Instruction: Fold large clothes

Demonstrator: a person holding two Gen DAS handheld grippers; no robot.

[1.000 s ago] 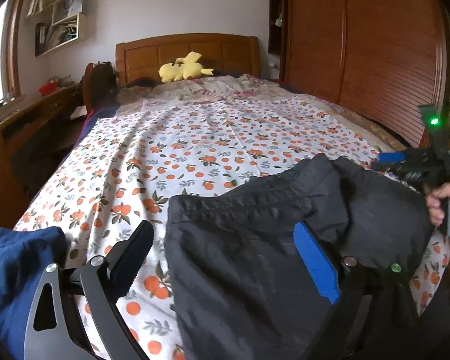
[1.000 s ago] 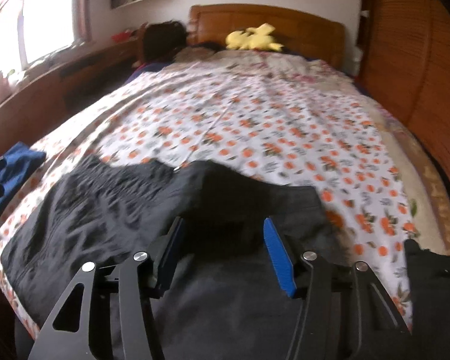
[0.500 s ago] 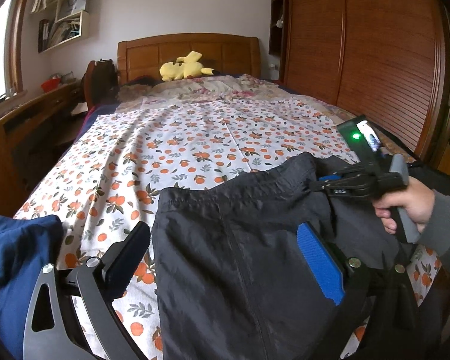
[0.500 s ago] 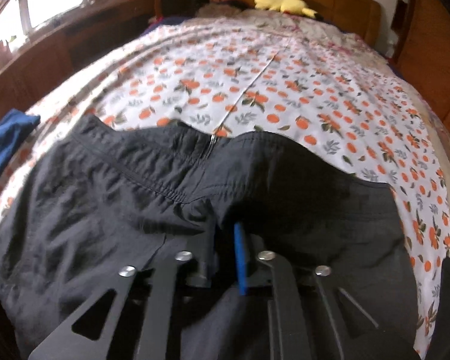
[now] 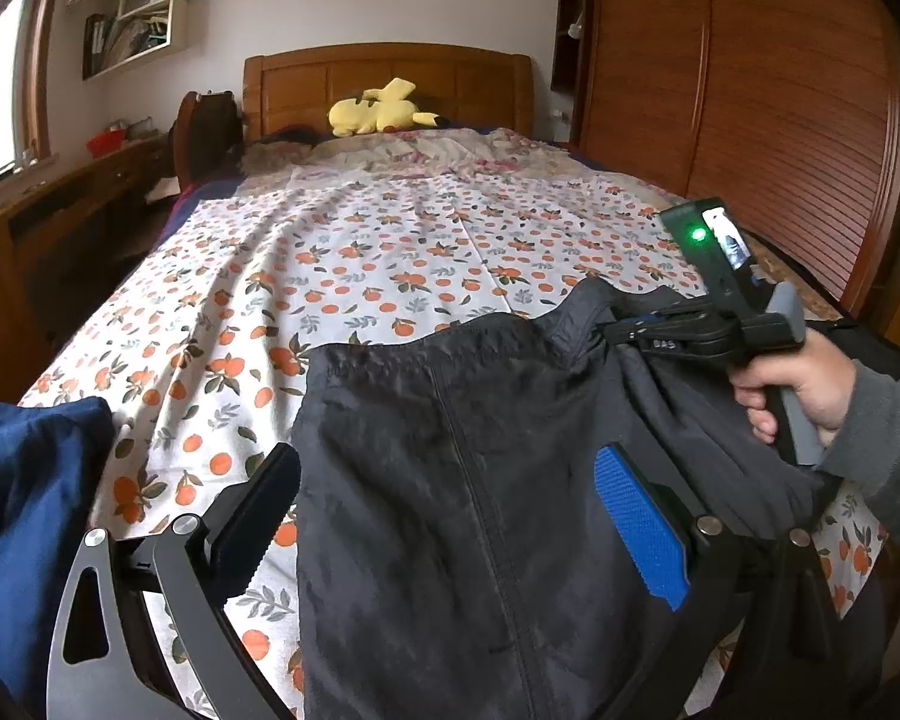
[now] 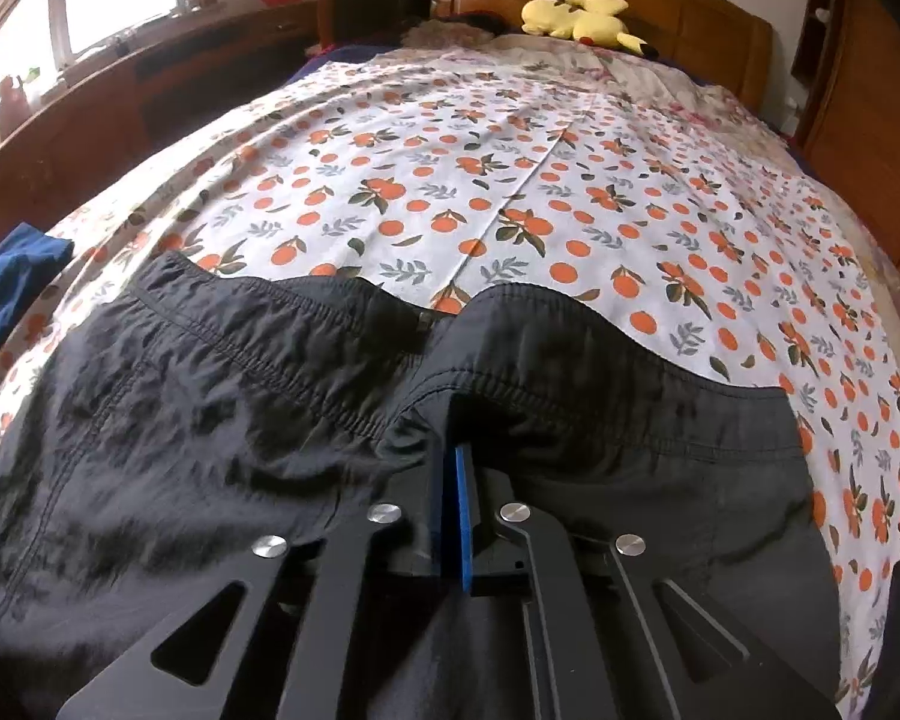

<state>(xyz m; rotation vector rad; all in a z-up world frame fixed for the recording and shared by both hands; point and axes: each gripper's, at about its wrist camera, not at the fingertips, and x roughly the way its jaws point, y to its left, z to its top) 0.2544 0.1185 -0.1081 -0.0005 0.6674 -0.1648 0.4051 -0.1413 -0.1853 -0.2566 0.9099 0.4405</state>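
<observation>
A blue garment (image 5: 24, 498) lies bunched left of the open left tongs (image 5: 450, 516), whose jaws straddle the dark trousers (image 5: 450, 480) without pressing them. The right tongs (image 6: 450, 468) pinch a fold below the trousers' waistband, jaws easing apart slightly. Beyond both, the orange-print bed (image 6: 510, 192) lies bare up to a yellow plush toy (image 5: 378, 114) at the headboard; a wooden wardrobe (image 5: 780, 90) stands right.

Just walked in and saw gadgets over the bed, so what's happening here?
A person is folding black trousers spread on the orange-print bedsheet. The right tool is shut on a pinch of fabric near the waistband, and its jaws are easing open slightly. The left tool is open above the trousers, gripping nothing. A blue garment lies beside them.
</observation>
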